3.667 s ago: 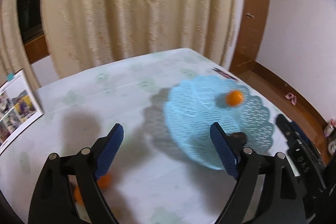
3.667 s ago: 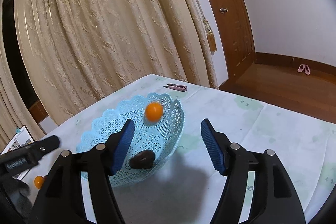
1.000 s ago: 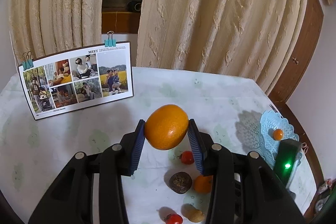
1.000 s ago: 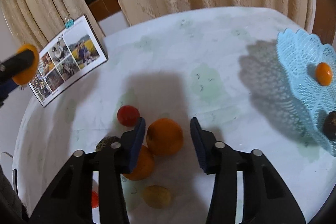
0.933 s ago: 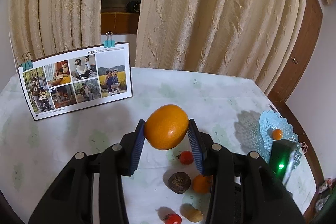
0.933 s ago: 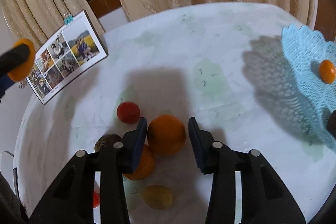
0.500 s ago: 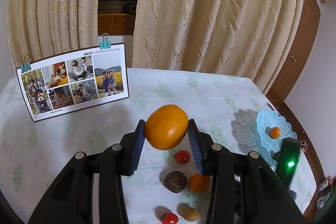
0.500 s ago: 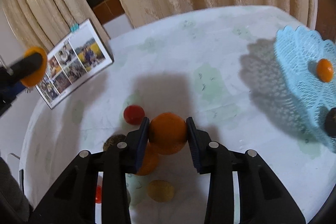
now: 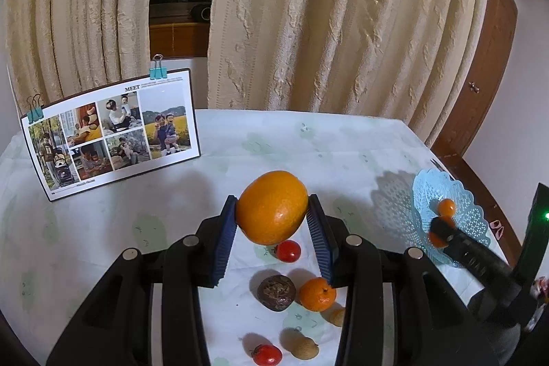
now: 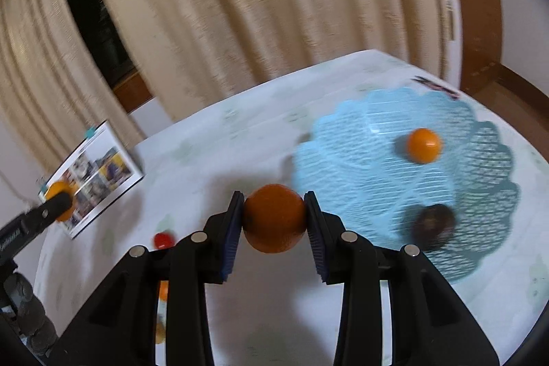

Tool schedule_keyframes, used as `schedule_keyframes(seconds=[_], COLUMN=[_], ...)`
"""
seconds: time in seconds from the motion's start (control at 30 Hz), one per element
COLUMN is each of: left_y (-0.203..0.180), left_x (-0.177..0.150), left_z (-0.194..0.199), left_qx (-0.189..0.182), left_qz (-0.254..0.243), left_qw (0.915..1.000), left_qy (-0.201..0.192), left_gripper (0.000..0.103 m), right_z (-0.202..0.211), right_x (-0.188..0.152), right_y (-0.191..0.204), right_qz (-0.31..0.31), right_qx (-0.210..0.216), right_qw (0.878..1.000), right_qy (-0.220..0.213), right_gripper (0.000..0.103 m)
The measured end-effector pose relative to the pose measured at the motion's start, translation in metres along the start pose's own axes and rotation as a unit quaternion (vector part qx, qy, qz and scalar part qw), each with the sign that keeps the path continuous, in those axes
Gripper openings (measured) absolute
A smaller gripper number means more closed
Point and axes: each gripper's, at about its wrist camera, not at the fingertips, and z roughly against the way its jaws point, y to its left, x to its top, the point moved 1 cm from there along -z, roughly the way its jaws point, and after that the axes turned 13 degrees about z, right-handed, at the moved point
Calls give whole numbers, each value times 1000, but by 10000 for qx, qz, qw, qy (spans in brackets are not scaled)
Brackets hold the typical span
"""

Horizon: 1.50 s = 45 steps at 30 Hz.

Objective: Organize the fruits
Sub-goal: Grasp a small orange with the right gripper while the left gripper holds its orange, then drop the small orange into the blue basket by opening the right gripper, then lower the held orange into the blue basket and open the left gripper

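Orange fruit (image 9: 271, 207); pale-blue lattice basket (image 10: 360, 160); cream curtains (image 9: 326, 16).

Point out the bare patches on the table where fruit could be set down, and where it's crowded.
Free: the cloth between the photo board and the blue basket, and the basket's middle between its small orange and dark fruit. Crowded: the loose fruit cluster around the tangerine, below the left gripper.

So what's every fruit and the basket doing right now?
Big orange: clamped in left gripper, off the table.
Darker orange: clamped in right gripper, lifted.
Blue basket: holds a small orange and a dark fruit.
Cherry tomato: loose on table.
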Motion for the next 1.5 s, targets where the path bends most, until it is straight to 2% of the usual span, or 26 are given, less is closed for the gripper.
schedule_keyframes(seconds=[0.23,0.43,0.47,0.5,0.73,0.87,1.03,1.13,1.5], left_y=[-12,-23,-24,-27,-51,-76,-121,-145,-204], left_x=[-9,-19,-20,-22,-39,-48,-61,-70,-92], left_z=[-4,-9,-10,-11,-21,-30,-39,-47,-72], left_qx=[-4,-34,-42,-65,-207,-310,-658,-848,-1210], left_qz=[-185,-341,-358,-388,-597,-798,-1080,-1208,-1573], left_qw=[9998,9993,9992,9991,9973,9952,9903,9869,9767], left_qy=[49,141,155,185,369,472,571,649,818], left_gripper=[42,42,42,42,42,42,42,42,42], right_z=[3,0,3,6,35,47,55,58,67], right_x=[-8,-21,-22,-23,-27,-35,-45,-49,-49], right_y=[-47,-64,-67,-69,-89,-105,-120,-127,-120], right_qz=[-288,-495,-533,-552,-577,-699,-813,-946,-843], right_qx=[-467,-566,-577,-592,-1030,-1298,-1569,-1603,-1649], right_qw=[9985,9971,9969,9967,9915,9866,9805,9777,9747], right_qy=[7,71,15,-43,-539,-703,-864,-968,-1250], right_gripper=[37,39,46,48,48,48,49,54,55])
